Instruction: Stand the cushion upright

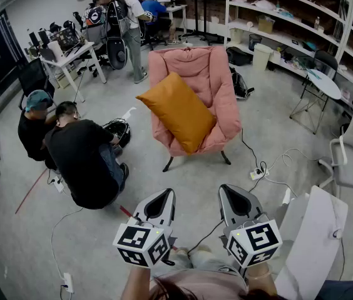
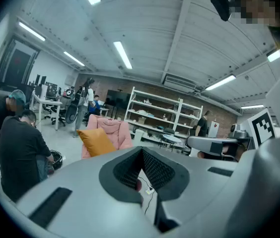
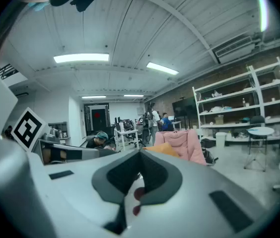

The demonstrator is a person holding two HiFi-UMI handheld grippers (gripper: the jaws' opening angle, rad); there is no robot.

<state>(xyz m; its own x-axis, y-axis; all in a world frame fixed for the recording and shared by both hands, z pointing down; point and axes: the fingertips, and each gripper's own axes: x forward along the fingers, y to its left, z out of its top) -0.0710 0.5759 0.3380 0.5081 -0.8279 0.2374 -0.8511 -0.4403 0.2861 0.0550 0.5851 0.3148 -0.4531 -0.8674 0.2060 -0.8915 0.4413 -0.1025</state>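
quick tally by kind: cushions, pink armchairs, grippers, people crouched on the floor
orange cushion: 1
pink armchair: 1
grippers: 2 (left gripper, right gripper)
people crouched on the floor: 2 (person in a teal cap, person in black)
total: 6
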